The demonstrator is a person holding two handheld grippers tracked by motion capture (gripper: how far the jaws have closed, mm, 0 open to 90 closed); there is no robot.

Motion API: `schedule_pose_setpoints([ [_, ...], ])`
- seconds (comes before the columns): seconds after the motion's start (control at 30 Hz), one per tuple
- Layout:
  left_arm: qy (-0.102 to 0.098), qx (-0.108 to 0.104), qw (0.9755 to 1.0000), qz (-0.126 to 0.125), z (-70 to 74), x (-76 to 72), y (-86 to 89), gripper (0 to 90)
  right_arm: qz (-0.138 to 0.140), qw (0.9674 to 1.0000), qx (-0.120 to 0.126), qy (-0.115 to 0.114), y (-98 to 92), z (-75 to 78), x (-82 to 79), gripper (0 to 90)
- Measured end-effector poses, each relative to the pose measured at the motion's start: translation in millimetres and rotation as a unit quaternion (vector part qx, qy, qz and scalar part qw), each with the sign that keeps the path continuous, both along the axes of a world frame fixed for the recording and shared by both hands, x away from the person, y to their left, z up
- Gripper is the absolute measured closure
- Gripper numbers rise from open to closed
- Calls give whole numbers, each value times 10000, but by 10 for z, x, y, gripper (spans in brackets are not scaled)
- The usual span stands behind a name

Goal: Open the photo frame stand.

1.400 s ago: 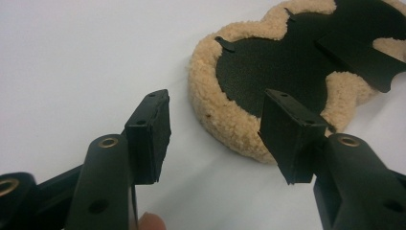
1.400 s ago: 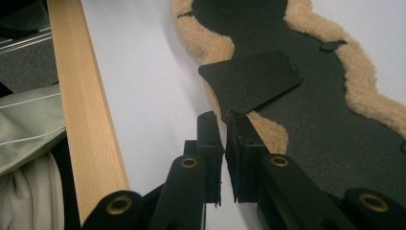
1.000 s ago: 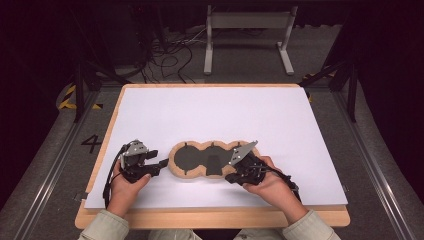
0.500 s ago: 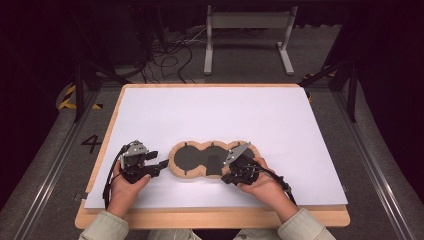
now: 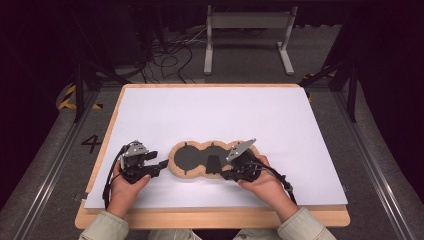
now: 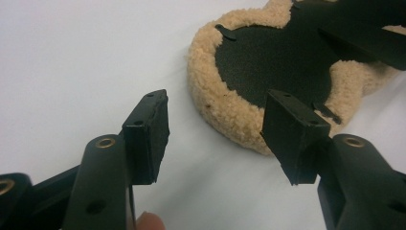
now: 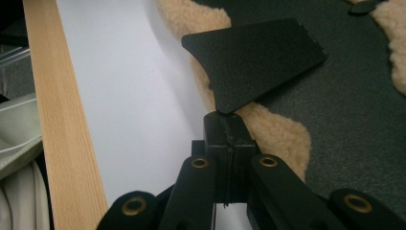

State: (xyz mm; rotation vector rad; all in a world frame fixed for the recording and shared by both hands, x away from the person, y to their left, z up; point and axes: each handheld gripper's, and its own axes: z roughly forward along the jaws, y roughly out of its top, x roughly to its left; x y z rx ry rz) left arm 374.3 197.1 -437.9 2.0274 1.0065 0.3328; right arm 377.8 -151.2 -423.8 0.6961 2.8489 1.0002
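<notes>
A three-lobed pad (image 5: 190,156) with a tan fleece rim and a black centre lies on the white sheet near the front. My left gripper (image 5: 164,164) sits just off its left lobe. In the left gripper view this gripper (image 6: 215,120) is open, with the fleece edge (image 6: 225,108) just beyond its gap. My right gripper (image 5: 222,173) is at the pad's front edge, under the right lobe. It (image 7: 225,127) is shut on the tip of a black triangular flap (image 7: 253,57), which is lifted over the pad (image 7: 282,139).
The white sheet (image 5: 210,115) covers a wooden table whose front edge (image 5: 210,217) runs just behind my hands. A pale sleeve (image 7: 14,143) lies beside the table edge (image 7: 62,120). Cables and a metal stand (image 5: 247,30) are on the floor beyond the table.
My right hand has shifted a little left along the pad's front edge, and the black flap now stands up over the pad. The left gripper has stayed put.
</notes>
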Motion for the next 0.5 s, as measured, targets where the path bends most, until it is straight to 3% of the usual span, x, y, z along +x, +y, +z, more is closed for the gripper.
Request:
schedule_pose_setpoints([
  [0.5,29,-11,10000,-13,-6,0,-3,430,-224,9987,401,-231,-14,118,23,900],
])
